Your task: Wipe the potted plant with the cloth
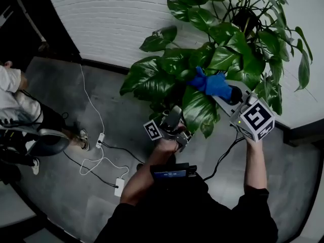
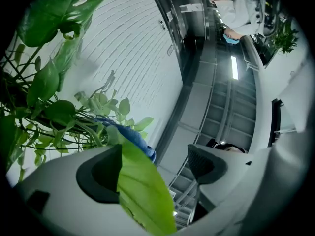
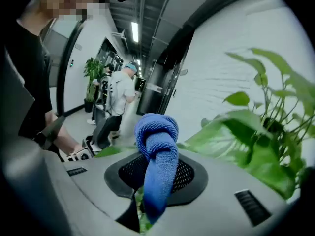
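Observation:
The potted plant point(image 1: 228, 49) with broad green leaves stands against the white wall at the upper right. A blue cloth point(image 1: 212, 83) rests on a large leaf point(image 1: 200, 108), and my right gripper point(image 1: 230, 92) is shut on it. In the right gripper view the cloth point(image 3: 156, 151) hangs knotted out of the shut jaws. My left gripper point(image 1: 177, 113) is under that same leaf, open. In the left gripper view the leaf point(image 2: 142, 186) lies in the gap, against the left pad point(image 2: 101, 173), and the right pad point(image 2: 206, 163) stands apart from it.
White cables and a power strip point(image 1: 100, 138) trail over the grey floor at the left, with a second strip point(image 1: 119, 186) nearer me. A person point(image 1: 20, 110) sits at the far left. Another person point(image 3: 118, 97) stands down the corridor near a second potted plant point(image 3: 93, 70).

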`<state>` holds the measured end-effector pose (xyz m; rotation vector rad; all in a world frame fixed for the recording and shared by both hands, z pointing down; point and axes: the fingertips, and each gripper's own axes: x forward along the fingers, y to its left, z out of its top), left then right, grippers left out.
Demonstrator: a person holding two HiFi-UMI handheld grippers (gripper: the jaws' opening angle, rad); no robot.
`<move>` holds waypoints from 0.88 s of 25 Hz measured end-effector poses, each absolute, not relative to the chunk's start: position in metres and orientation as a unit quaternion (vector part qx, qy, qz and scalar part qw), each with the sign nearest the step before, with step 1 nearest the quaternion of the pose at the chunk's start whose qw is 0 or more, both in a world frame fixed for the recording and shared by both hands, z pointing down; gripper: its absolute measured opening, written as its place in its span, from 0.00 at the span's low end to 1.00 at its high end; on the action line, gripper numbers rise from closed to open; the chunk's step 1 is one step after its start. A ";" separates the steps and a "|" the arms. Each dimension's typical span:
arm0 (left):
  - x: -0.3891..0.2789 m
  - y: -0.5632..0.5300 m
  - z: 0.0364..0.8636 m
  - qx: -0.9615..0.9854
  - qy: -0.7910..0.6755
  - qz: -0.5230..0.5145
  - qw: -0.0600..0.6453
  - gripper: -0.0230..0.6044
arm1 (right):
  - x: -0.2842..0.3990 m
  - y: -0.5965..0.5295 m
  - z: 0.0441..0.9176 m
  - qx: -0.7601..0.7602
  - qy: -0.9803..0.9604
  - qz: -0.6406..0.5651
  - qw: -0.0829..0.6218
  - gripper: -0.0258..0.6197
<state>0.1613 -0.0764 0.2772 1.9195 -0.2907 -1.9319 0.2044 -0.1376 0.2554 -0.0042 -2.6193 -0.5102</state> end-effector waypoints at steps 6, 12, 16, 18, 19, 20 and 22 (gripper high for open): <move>0.157 -0.074 0.278 0.689 -0.107 -0.689 0.197 0.70 | 0.223 -0.072 0.316 -0.087 -0.938 -0.170 0.288 0.21; 0.157 -0.077 0.284 0.691 -0.114 -0.685 0.201 0.70 | 0.252 -0.021 0.341 -0.162 -0.916 -0.173 0.325 0.21; 0.156 -0.078 0.290 0.686 -0.117 -0.688 0.206 0.70 | 0.258 -0.003 0.287 -0.199 -0.944 -0.110 0.238 0.21; 0.153 -0.076 0.291 0.688 -0.121 -0.687 0.202 0.70 | 0.259 -0.006 0.245 -0.174 -0.957 -0.098 0.209 0.21; 0.152 -0.076 0.290 0.690 -0.122 -0.686 0.198 0.70 | 0.260 -0.013 0.226 -0.154 -0.960 -0.113 0.207 0.21; 0.150 -0.076 0.288 0.692 -0.122 -0.685 0.193 0.70 | 0.259 -0.023 0.209 -0.133 -0.959 -0.139 0.207 0.21; 0.149 -0.075 0.284 0.694 -0.120 -0.685 0.187 0.70 | 0.248 -0.050 0.184 -0.084 -0.950 -0.210 0.214 0.21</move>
